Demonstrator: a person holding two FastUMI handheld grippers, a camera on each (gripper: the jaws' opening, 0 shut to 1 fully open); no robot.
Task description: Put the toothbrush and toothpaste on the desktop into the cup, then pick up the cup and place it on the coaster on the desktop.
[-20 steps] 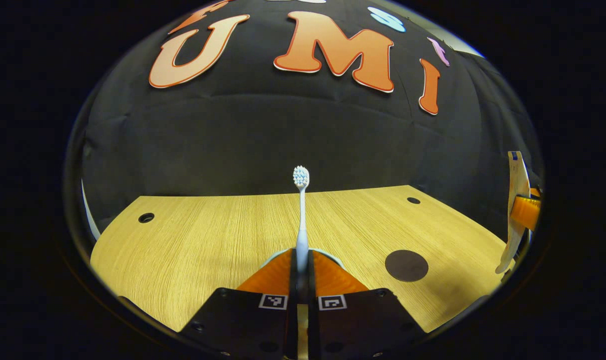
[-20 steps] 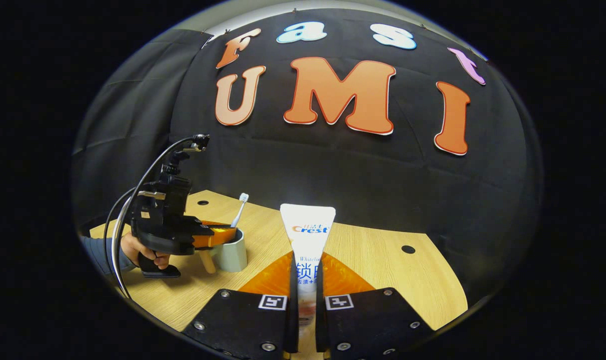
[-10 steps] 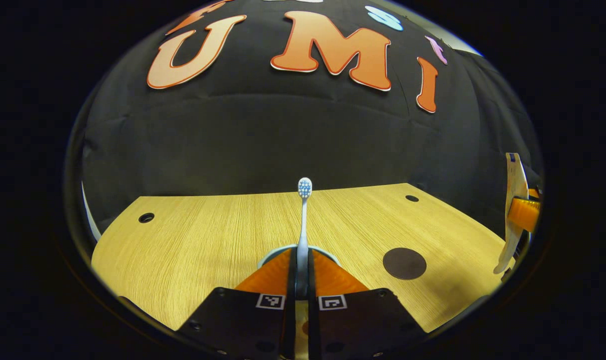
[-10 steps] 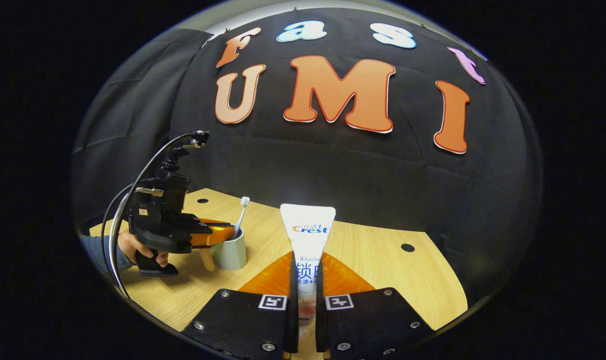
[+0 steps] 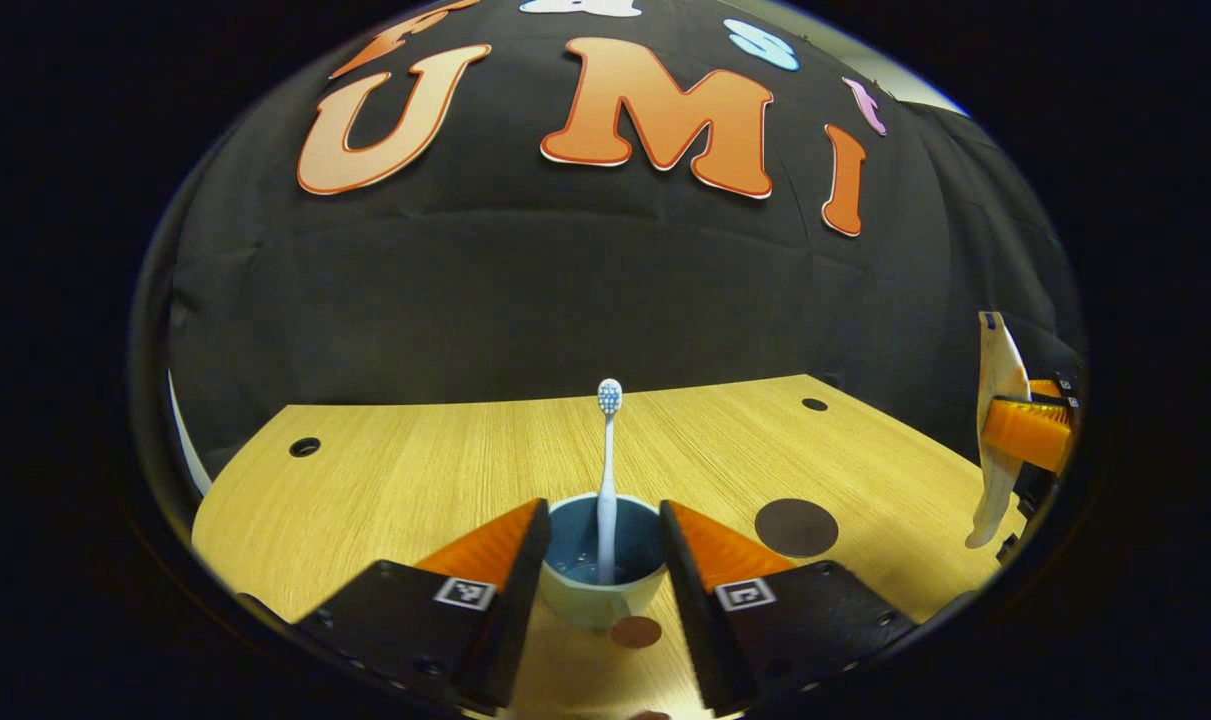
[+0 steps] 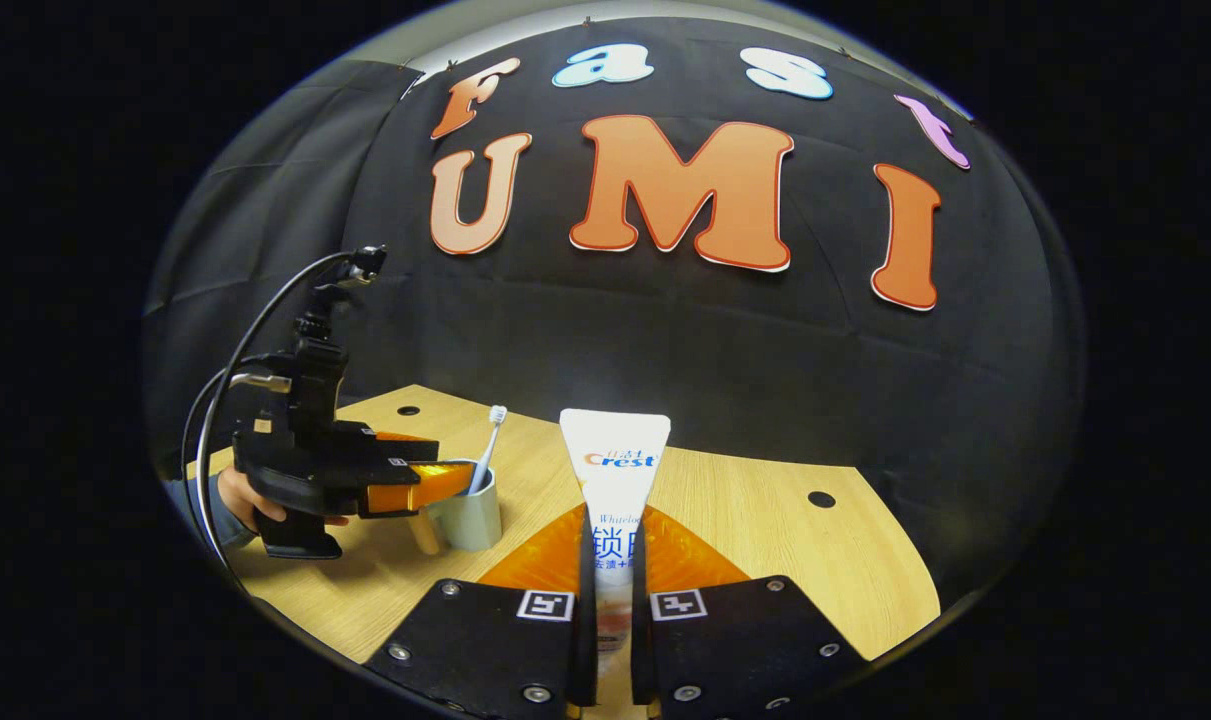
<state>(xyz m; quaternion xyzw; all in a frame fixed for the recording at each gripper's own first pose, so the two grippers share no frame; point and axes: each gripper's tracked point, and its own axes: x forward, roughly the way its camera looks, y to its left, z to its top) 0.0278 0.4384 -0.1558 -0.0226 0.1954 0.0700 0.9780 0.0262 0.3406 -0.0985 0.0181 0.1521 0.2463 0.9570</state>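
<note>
The white toothbrush (image 5: 606,470) stands in the pale cup (image 5: 602,588), bristles up, leaning on the far rim. My left gripper (image 5: 601,520) is open, its fingers either side of the cup's mouth and touching nothing. From the right gripper view, the cup (image 6: 468,510) with the toothbrush (image 6: 487,447) sits at the left, the left gripper (image 6: 420,485) over it. My right gripper (image 6: 605,560) is shut on the white toothpaste tube (image 6: 615,480), held upright above the table. The dark round coaster (image 5: 796,527) lies to the right of the cup.
The wooden desktop (image 5: 415,470) has small round holes (image 5: 304,446) near its far corners. A small brown disc (image 5: 635,631) lies just in front of the cup. A hand (image 6: 233,497) holds the left gripper's handle, with a cable looping above it.
My left gripper has opened and let go of the toothbrush, which now rests in the cup. The gripper has drawn back a little. The right gripper holds the toothpaste still.
</note>
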